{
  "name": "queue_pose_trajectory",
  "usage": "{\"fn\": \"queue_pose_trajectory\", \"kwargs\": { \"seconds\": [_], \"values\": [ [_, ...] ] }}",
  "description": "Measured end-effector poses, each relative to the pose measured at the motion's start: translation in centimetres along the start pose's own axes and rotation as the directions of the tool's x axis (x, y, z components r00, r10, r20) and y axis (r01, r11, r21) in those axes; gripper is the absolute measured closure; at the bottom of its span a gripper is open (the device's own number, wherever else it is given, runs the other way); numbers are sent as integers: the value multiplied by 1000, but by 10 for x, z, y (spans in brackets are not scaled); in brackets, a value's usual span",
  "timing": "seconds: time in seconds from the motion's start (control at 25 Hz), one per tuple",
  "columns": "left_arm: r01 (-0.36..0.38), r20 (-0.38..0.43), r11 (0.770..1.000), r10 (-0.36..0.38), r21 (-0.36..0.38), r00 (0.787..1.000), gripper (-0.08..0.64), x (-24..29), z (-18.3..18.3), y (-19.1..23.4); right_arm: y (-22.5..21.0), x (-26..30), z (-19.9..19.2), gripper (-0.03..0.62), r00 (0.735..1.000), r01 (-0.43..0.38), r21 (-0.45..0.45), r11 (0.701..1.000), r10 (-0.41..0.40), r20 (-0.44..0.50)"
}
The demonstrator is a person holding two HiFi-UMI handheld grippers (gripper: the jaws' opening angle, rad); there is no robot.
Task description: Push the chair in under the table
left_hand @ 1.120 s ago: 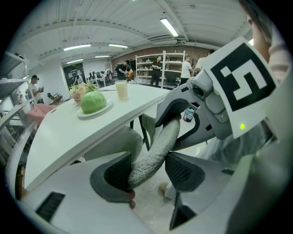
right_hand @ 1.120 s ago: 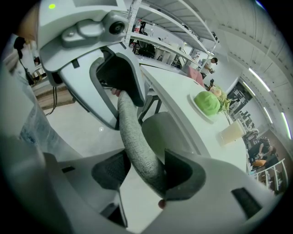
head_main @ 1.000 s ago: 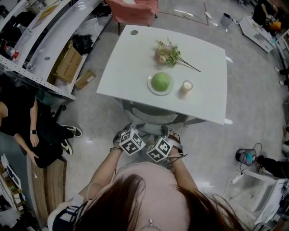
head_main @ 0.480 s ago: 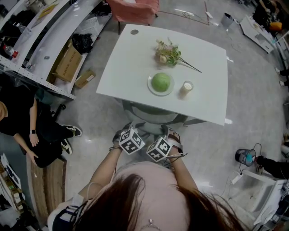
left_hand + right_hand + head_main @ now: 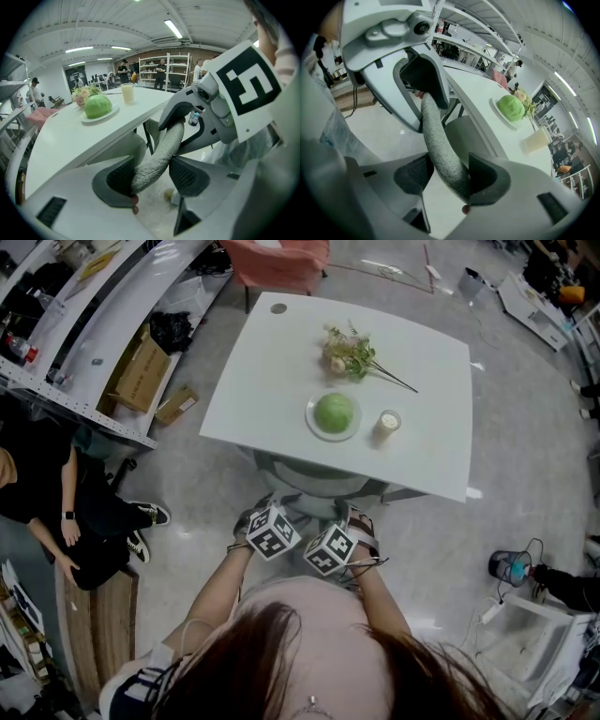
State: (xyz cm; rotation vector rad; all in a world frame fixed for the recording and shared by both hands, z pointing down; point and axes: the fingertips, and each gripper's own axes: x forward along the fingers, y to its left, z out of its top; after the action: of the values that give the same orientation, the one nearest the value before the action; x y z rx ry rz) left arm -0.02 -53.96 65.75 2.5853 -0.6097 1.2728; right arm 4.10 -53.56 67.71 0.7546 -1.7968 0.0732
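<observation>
Chair sits mostly under the desk, its back rail clamped by left claw and right claw. Risk judged: an uneven push could jolt the desk and topple the glass.

Under table, chair mostly hidden; pink chair cut by top edge.

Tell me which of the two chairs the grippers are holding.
The grey chair at the near edge of the table: left gripper and right gripper clamp its backrest rim. The pink chair stands untouched at the far side.
</observation>
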Motion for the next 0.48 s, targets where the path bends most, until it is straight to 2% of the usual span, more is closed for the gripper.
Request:
{"fn": "queue_pose_trajectory", "kwargs": {
  "seconds": [0.48],
  "values": [
    [1,4,1000,-1,1,1000,325,0,1,1,0,-1,0,359,1000,-13,4,1000,13,0]
  ]
}}
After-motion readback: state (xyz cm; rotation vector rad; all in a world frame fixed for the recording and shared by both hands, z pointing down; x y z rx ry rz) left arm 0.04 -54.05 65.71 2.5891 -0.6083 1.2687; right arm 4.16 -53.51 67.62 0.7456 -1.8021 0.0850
